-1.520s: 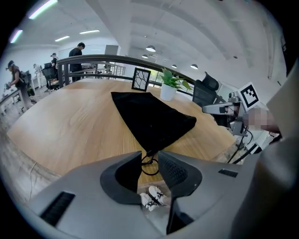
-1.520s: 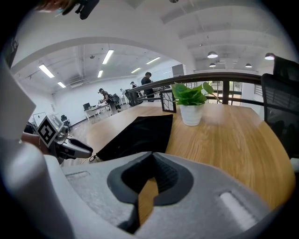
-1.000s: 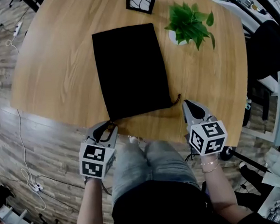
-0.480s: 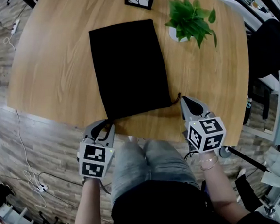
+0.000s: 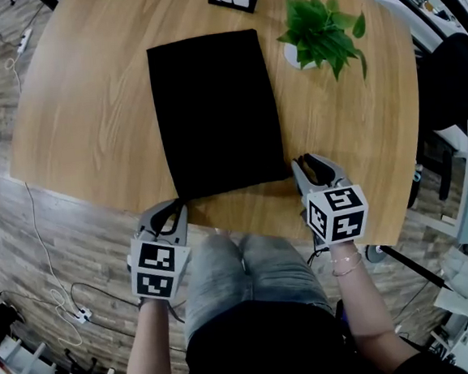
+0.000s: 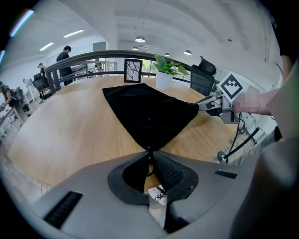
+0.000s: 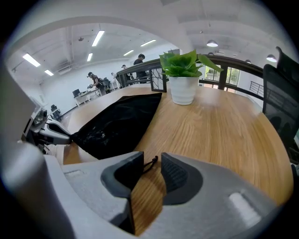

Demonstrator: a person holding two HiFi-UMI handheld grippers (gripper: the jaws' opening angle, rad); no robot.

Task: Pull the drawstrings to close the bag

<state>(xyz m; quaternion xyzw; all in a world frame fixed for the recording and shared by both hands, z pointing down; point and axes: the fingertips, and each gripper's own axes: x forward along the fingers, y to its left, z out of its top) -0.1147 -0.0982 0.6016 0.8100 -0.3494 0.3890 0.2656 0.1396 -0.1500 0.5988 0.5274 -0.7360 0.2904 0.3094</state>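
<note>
Right gripper (image 5: pixel 303 162) jaws just spread, drawstring end (image 7: pixel 153 160) loose between; left gripper (image 6: pixel 151 152) pinches left drawstring (image 6: pixel 149 163); bag (image 5: pixel 215 110) mouth uncinched.

The left gripper (image 6: pixel 150 152) is pinched closed on the drawstring (image 6: pixel 149 169) at the near corner of the black bag (image 6: pixel 149 114). The bag lies flat on the wooden counter (image 6: pixel 70 126).

flat black bag (image 5: pixel 215 110) on wooden table (image 5: pixel 89 113)
</note>
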